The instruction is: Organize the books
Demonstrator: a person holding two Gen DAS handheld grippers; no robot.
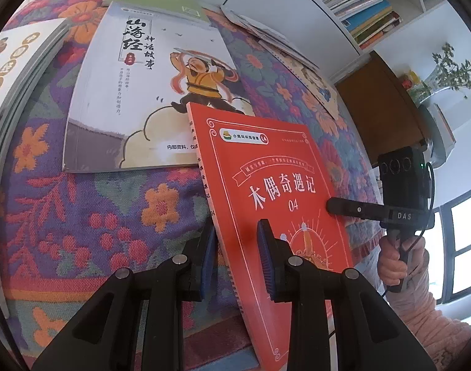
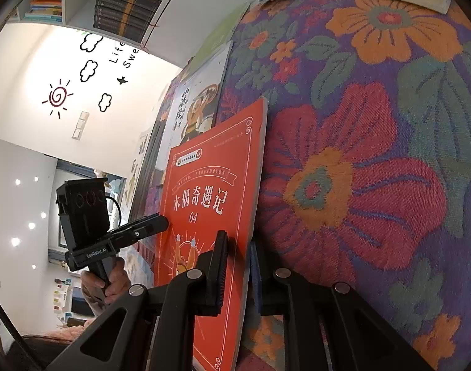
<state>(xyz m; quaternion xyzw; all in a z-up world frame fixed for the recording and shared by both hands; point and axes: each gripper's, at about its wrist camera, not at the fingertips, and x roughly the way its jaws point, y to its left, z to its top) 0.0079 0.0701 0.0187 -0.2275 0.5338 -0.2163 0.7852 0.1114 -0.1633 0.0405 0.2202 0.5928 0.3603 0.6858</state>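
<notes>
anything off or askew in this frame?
The red paperback book is lifted off the floral woven cloth, tilted, gripped on opposite edges by the left gripper and the right gripper. Its far corner overlaps the white illustrated book, which lies flat. No damage visible.

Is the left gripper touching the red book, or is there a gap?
Touching. In the left wrist view, the left gripper has one pad on either side of the red book, pressing its cover.

A flower-patterned woven cloth [image 1: 90,216] carries a pale illustrated storybook [image 1: 136,92], with more books [image 1: 284,49] scattered nearby.
</notes>
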